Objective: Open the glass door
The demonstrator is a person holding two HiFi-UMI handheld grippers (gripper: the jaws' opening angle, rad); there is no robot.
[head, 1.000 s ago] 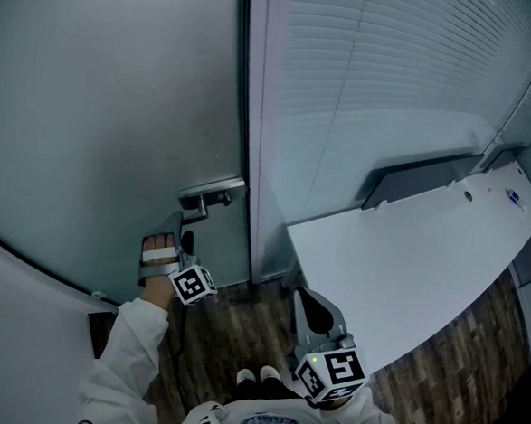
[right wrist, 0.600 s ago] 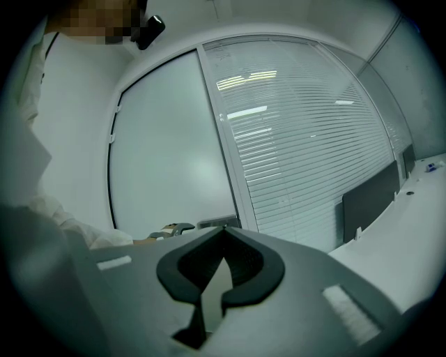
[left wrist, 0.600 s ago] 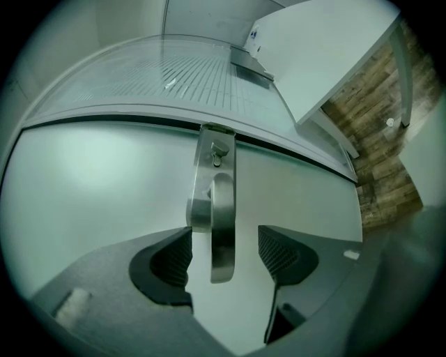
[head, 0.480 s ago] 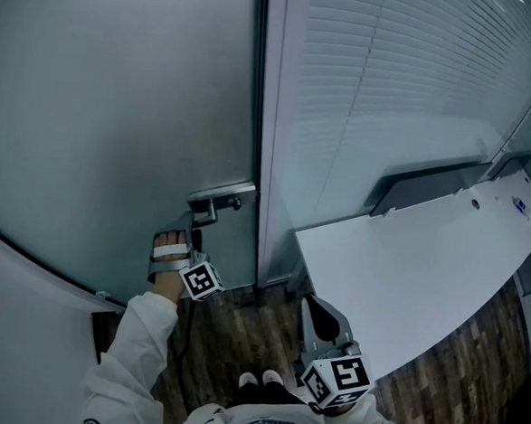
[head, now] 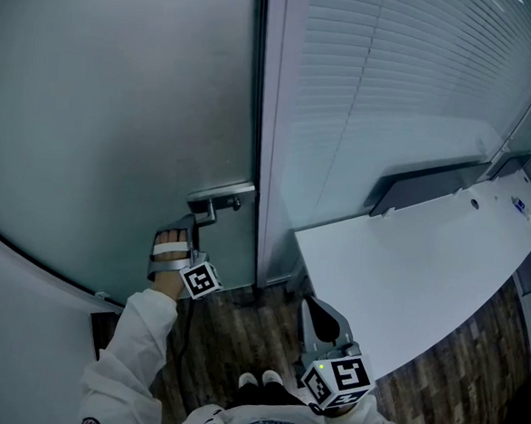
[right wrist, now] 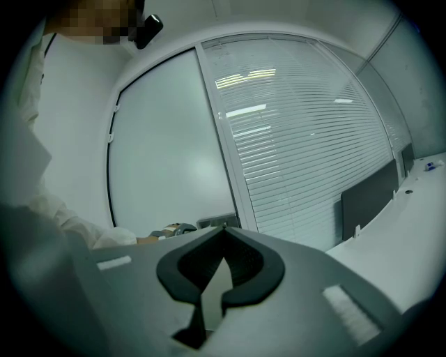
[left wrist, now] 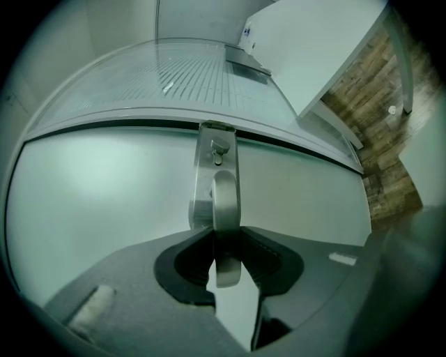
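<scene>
Handle [left wrist: 225, 202] of the shut door [head: 119, 106] is set between the closing jaws of the left gripper [left wrist: 224, 237], with the pads seemingly on it. The right gripper [right wrist: 221, 230] is held closed, empty, well apart. Risk: the smooth lever is pinched narrowly, so slip-off is likely when it is turned.

No legible text or markings.
</scene>
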